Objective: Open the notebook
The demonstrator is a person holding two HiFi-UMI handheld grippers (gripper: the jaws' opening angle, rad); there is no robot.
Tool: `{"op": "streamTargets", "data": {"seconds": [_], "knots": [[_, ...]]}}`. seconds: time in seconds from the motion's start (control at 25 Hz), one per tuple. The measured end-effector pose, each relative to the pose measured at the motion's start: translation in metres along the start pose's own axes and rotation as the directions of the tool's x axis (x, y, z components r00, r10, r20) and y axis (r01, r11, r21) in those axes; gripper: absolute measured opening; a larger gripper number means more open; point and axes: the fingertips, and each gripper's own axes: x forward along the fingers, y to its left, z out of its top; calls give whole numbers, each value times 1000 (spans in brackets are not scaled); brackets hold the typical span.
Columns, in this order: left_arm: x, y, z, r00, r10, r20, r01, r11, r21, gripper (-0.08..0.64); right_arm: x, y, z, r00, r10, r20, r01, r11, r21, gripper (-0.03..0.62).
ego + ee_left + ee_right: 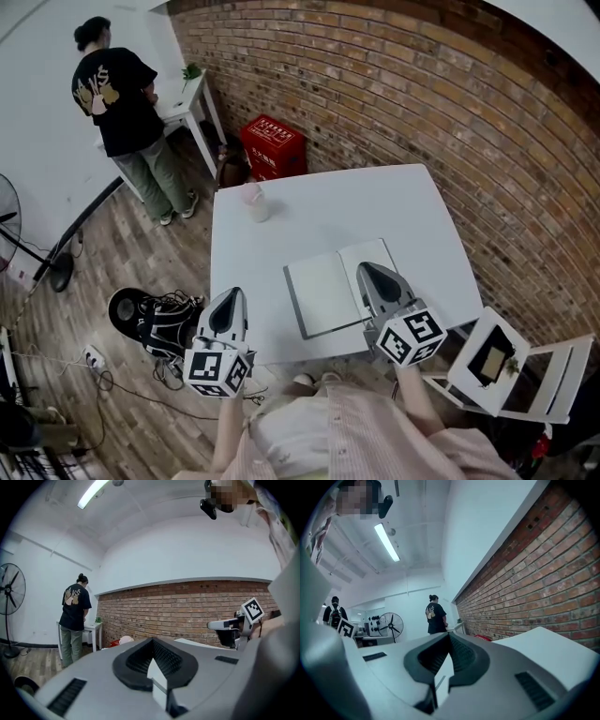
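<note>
In the head view the notebook (333, 286) lies open on the white table (319, 202), two blank pages up, close to the front edge. My right gripper (375, 272) hovers over the near part of its right page, jaws together and holding nothing. My left gripper (230, 302) hangs off the table's front left corner, also shut and empty. The left gripper view looks along closed jaws (152, 656) at the brick wall, with the right gripper (229, 627) off to the side. The right gripper view shows its closed jaws (447, 656). Neither gripper view shows the notebook.
A pale cup (255, 202) stands at the table's far left. A red crate (274, 145) sits by the brick wall. A person in a black shirt (127, 112) stands at a small white table. A dark bag (155, 319) lies on the floor left; a white chair (506, 361) stands right.
</note>
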Motion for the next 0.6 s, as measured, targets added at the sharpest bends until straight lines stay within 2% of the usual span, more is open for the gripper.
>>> {"op": "streamTargets", "data": {"seconds": [0.6], "knots": [[7,2,0,1000,22,-1,-22,1000,-2,-8,3,-11,-2,999,-37,4,37,998,-44,3]]}}
